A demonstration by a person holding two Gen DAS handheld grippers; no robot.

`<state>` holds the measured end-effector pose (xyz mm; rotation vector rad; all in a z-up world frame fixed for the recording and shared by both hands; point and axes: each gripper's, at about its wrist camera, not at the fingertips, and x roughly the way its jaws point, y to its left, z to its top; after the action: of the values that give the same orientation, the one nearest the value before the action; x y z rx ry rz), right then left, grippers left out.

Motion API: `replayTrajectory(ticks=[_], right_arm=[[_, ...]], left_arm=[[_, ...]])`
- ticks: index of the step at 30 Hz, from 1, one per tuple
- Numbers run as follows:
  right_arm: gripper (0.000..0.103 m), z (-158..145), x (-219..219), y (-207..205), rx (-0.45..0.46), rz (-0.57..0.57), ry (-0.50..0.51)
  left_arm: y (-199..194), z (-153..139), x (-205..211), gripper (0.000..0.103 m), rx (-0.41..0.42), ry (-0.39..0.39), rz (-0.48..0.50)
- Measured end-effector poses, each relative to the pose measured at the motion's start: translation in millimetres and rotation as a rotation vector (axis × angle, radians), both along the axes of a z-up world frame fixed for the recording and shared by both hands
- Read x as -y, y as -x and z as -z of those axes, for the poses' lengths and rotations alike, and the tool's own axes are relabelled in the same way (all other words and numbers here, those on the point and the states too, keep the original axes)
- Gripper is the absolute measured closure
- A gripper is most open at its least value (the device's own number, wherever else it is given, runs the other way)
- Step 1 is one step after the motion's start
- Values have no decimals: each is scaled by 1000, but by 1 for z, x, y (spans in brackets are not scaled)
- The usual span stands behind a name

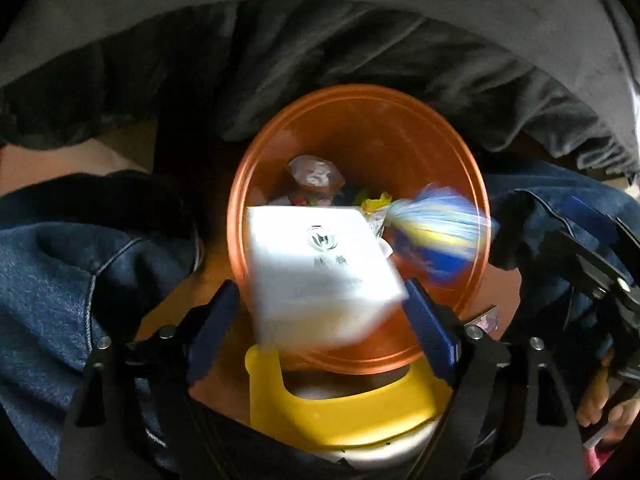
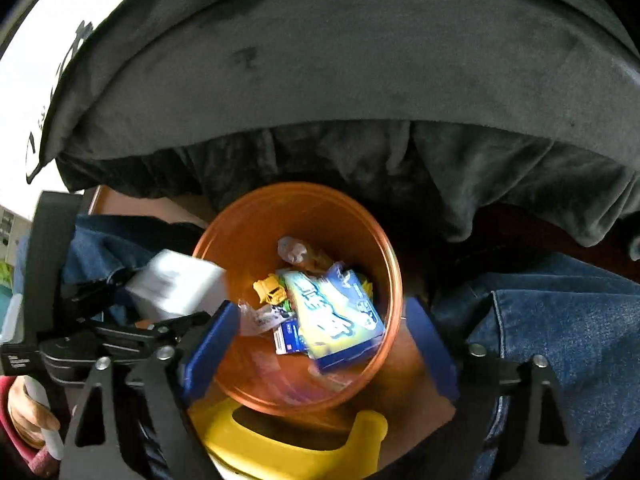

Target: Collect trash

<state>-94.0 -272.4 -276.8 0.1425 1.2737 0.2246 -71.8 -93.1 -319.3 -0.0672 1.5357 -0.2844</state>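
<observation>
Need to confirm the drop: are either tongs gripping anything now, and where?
Nothing is held. Left tongs stand open around the blurred white box; right tongs are open over the orange bin.

A dark grey velvety fabric cover (image 2: 340, 80) drapes in folds over a raised edge across the top of both views. Below it, blue denim-clad legs (image 2: 560, 320) flank the middle, and a yellow plastic piece (image 1: 340, 408) sits at the bottom.

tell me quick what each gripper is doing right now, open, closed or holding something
Left gripper: open, the blurred white box sits between its pads above the orange bin, not gripped.
Right gripper: open, holding nothing, over the bin.
</observation>
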Motion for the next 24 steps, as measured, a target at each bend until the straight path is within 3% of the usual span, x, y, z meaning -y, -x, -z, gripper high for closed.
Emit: replayTrajectory(ticks=[13, 18, 24], right_arm=[[12, -4, 0, 0, -7, 20, -3], [12, -24, 2, 0, 39, 27, -10], [12, -87, 10, -7, 196, 58, -31]], left_arm=[[5, -6, -10, 22, 6, 8, -30], [4, -33, -11, 22, 95, -13, -35], [-4, -98, -22, 22, 275, -25, -82]])
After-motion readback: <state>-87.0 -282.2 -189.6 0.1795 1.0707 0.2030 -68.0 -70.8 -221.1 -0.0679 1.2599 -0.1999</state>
